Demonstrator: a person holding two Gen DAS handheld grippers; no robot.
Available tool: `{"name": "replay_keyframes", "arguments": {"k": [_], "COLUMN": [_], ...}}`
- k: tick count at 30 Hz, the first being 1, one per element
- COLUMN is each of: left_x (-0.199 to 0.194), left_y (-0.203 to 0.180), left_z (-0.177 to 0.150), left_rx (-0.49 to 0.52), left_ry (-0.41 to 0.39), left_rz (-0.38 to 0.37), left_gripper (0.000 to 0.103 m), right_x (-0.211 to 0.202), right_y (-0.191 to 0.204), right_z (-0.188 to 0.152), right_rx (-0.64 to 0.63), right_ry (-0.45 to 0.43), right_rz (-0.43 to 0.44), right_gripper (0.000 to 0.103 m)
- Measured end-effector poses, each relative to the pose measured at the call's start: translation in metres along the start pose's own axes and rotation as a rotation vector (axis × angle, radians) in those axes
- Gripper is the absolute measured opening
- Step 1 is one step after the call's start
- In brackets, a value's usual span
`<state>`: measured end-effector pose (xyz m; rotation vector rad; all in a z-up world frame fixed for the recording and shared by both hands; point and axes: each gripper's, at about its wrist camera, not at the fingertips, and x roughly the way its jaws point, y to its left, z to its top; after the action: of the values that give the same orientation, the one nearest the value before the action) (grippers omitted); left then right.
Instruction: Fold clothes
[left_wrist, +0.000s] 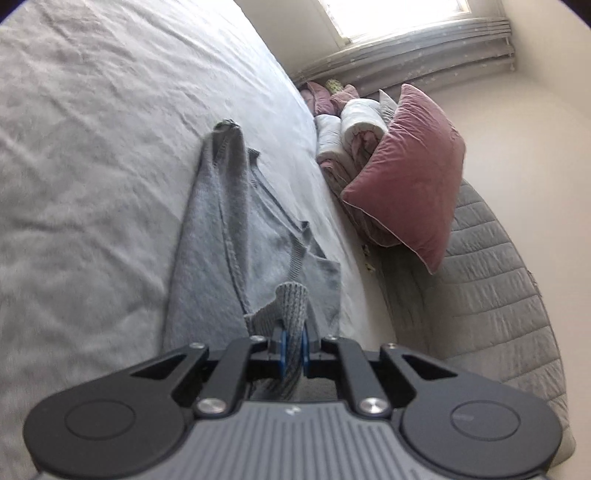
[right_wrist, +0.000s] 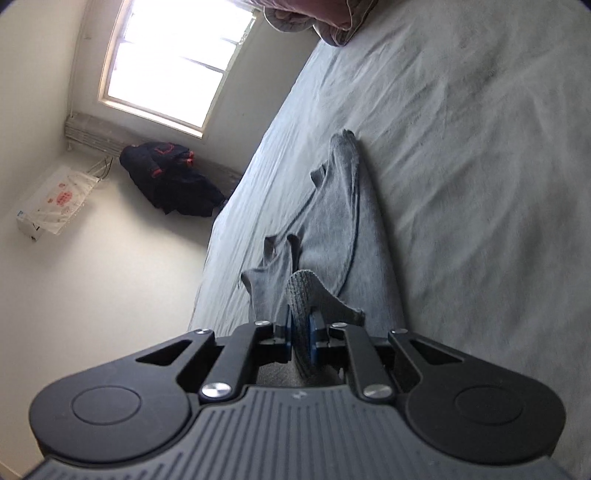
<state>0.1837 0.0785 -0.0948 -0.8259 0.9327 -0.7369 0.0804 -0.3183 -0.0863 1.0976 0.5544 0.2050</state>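
A grey knitted sweater lies stretched out on the pale bed sheet, its far end bunched into a point. My left gripper is shut on a ribbed edge of the sweater, the knit pinched between its blue pads. In the right wrist view the same grey sweater runs away from me over the sheet. My right gripper is shut on another ribbed edge, with the fabric folded over its pads. Both held edges stand lifted off the bed.
A pink cushion and rolled bedding lean against a quilted grey headboard. A bright window is in the wall. A dark jacket and a white bag lie on the floor beside the bed.
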Motion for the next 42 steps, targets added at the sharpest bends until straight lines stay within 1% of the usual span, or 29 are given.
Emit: {"name": "replay_keyframes", "arguments": {"k": [1, 2, 4, 5, 7, 8, 10, 11, 12, 13, 16, 18, 19, 21, 22, 24, 25, 27, 28, 30, 32, 36, 37, 38, 39, 40, 41, 42], "left_x": [0.002, 0.005, 0.011, 0.014, 0.013, 0.012, 0.004, -0.001, -0.007, -0.011, -0.020, -0.018, -0.017, -0.015, -0.018, -0.026, -0.030, -0.027, -0.027, -0.028, -0.024, -0.009, -0.004, -0.001, 0.002, 0.002, 0.001, 0.000], "left_y": [0.002, 0.004, 0.003, 0.001, -0.010, -0.016, -0.034, -0.042, -0.050, -0.056, -0.070, -0.074, -0.073, -0.072, -0.070, -0.061, -0.057, -0.058, -0.060, -0.059, -0.052, -0.033, -0.028, -0.023, -0.019, -0.018, -0.018, -0.017], "left_z": [0.001, 0.000, -0.002, -0.005, -0.007, -0.008, -0.010, -0.013, -0.015, -0.019, -0.032, -0.042, -0.048, -0.059, -0.064, -0.073, -0.077, -0.071, -0.068, -0.063, -0.055, -0.042, -0.040, -0.039, -0.039, -0.039, -0.039, -0.039], "left_rx": [0.003, 0.011, 0.062, 0.096, 0.148, 0.174, 0.242, 0.283, 0.324, 0.353, 0.429, 0.457, 0.471, 0.500, 0.515, 0.536, 0.546, 0.558, 0.569, 0.567, 0.519, 0.370, 0.339, 0.311, 0.284, 0.278, 0.273, 0.268], "left_ry": [-0.005, -0.008, -0.009, -0.011, -0.022, -0.027, -0.055, -0.078, -0.101, -0.108, -0.120, -0.100, -0.092, -0.098, -0.118, -0.167, -0.192, -0.172, -0.172, -0.190, -0.184, -0.169, -0.165, -0.161, -0.161, -0.167, -0.174, -0.181], "left_rz": [0.022, 0.060, 0.178, 0.244, 0.287, 0.308, 0.344, 0.344, 0.344, 0.331, 0.292, 0.274, 0.278, 0.317, 0.340, 0.355, 0.363, 0.384, 0.373, 0.354, 0.352, 0.299, 0.288, 0.281, 0.275, 0.262, 0.248, 0.234], "left_gripper": [0.008, 0.008, 0.009, 0.009, 0.015, 0.018, 0.038, 0.041, 0.043, 0.044, 0.044, 0.044, 0.044, 0.044, 0.044, 0.044, 0.042, 0.042, 0.042, 0.042, 0.042, 0.040, 0.038, 0.035, 0.028, 0.026, 0.021, 0.009], "right_x": [0.003, 0.005, 0.008, 0.010, 0.012, 0.010, 0.004, -0.001, -0.007, -0.012, -0.024, -0.026, -0.024, -0.019, -0.016, -0.010, -0.011, -0.011, -0.010, -0.008, -0.006, 0.003, 0.006, 0.009, 0.012, 0.015, 0.015, 0.014], "right_y": [0.000, -0.001, -0.009, -0.011, -0.012, -0.010, -0.002, 0.005, 0.013, 0.021, 0.043, 0.055, 0.058, 0.063, 0.060, 0.052, 0.047, 0.038, 0.039, 0.043, 0.043, 0.032, 0.030, 0.029, 0.029, 0.027, 0.026, 0.025], "right_z": [0.001, 0.002, 0.004, 0.003, 0.000, 0.000, -0.003, -0.005, -0.008, -0.013, -0.030, -0.043, -0.050, -0.061, -0.062, -0.064, -0.067, -0.066, -0.065, -0.062, -0.057, -0.050, -0.051, -0.052, -0.053, -0.054, -0.055, -0.056], "right_rx": [0.000, -0.001, 0.000, 0.002, 0.005, -0.002, -0.049, -0.094, -0.140, -0.185, -0.314, -0.392, -0.429, -0.492, -0.509, -0.542, -0.553, -0.563, -0.566, -0.572, -0.577, -0.521, -0.520, -0.533, -0.547, -0.555, -0.547, -0.537], "right_ry": [-0.005, -0.009, -0.016, -0.025, -0.044, -0.043, -0.050, -0.059, -0.069, -0.078, -0.092, -0.078, -0.074, -0.070, -0.077, -0.092, -0.099, -0.094, -0.088, -0.077, -0.074, -0.055, -0.049, -0.045, -0.042, -0.042, -0.050, -0.059], "right_rz": [-0.012, -0.026, -0.077, -0.108, -0.164, -0.179, -0.215, -0.233, -0.251, -0.256, -0.260, -0.261, -0.273, -0.303, -0.324, -0.364, -0.360, -0.332, -0.322, -0.303, -0.290, -0.265, -0.261, -0.268, -0.277, -0.282, -0.280, -0.279], "right_gripper": [0.013, 0.013, 0.015, 0.018, 0.018, 0.019, 0.022, 0.028, 0.036, 0.038, 0.038, 0.038, 0.038, 0.038, 0.038, 0.038, 0.038, 0.038, 0.038, 0.038, 0.038, 0.038, 0.038, 0.038, 0.035, 0.033, 0.023, 0.014]}}
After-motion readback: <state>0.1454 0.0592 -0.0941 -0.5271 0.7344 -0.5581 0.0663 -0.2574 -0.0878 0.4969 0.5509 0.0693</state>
